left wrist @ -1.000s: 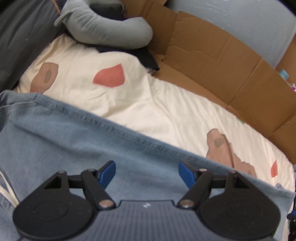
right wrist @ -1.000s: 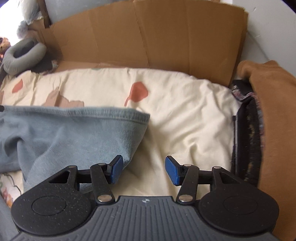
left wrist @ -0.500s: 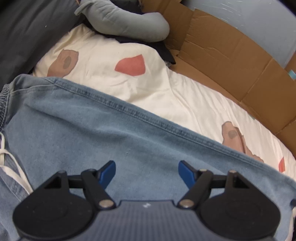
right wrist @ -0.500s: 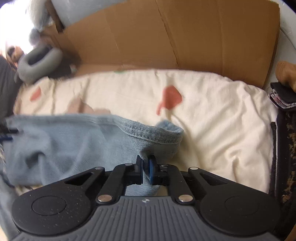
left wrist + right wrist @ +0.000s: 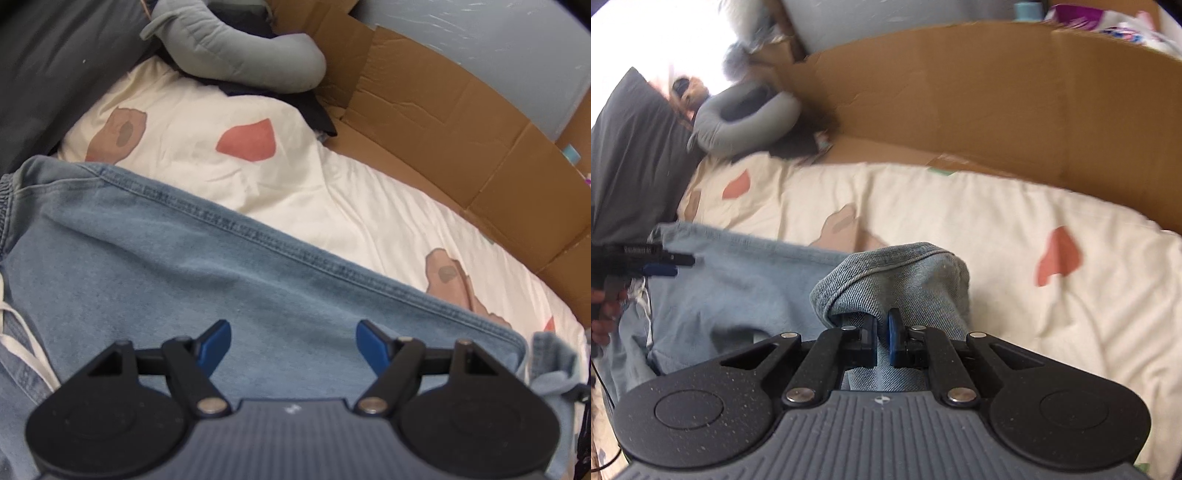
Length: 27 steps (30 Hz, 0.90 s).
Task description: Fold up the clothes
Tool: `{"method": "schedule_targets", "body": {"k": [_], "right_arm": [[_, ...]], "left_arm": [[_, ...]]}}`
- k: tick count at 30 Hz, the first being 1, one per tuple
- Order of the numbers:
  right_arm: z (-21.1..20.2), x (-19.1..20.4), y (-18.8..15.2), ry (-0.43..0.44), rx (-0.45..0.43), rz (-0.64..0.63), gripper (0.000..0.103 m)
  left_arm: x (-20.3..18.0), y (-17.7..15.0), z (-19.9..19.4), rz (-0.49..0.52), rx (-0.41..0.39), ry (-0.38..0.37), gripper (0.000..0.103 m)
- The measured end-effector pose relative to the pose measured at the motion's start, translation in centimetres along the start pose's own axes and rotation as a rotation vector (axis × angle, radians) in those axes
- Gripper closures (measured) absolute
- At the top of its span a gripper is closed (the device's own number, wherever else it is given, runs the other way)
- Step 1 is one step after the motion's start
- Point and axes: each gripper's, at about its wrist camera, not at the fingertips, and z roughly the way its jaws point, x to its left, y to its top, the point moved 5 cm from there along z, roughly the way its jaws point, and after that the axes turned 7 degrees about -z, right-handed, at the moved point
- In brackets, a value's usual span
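Observation:
Light blue denim jeans (image 5: 207, 273) lie across a cream bed sheet (image 5: 332, 199) with red and brown patches. My left gripper (image 5: 293, 341) is open and hovers just above the upper part of the jeans, near the waistband and white drawstring (image 5: 22, 332). My right gripper (image 5: 882, 334) is shut on the hem end of a jeans leg (image 5: 905, 277) and holds it lifted and curled over above the sheet. The left gripper also shows at the left edge of the right wrist view (image 5: 661, 264), over the jeans' waist end.
A grey neck pillow (image 5: 236, 55) lies at the head of the bed beside a dark grey pillow (image 5: 631, 155). Brown cardboard (image 5: 979, 103) stands along the far side of the bed. A dark cloth (image 5: 314, 110) lies under the neck pillow.
My right gripper closed on the jeans leg hem, lifted it and carried it left toward the waist. My left gripper stayed open and shifted slightly over the jeans.

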Motion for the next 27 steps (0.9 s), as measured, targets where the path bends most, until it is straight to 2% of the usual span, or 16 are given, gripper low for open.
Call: {"method": "schedule_targets", "body": {"k": [6,14,15,19,22,27], "right_arm": [[2.8,2.2,-1.1,0.026,0.062,-0.053,0.099],[5.5,1.9,-2.8,0.061,0.138,-0.045,0.093],[5.5,1.9,-2.7,0.066,0.14,-0.046,0.09],[4.1,1.1,-1.8,0.1,0.117,-0.019,0.064],[2.6,0.0,-0.9,0.099,0.079,0.001,0.058],[0.0,-1.8,0.6,0.097,0.016,0.034,0.057]], "left_arm": [[-0.2,-0.4,0.2,0.003,0.009,-0.005,0.026],[-0.2,-1.3,0.6,0.014,0.032,-0.003,0.026],[-0.2,-1.3,0.6,0.014,0.033,-0.003,0.026],[-0.3,-1.3,0.6,0.012,0.031,-0.003,0.026],[-0.4,-1.3,0.6,0.007,0.03,-0.004,0.026],[-0.5,-1.3,0.5,0.011,0.028,-0.006,0.026]]}}
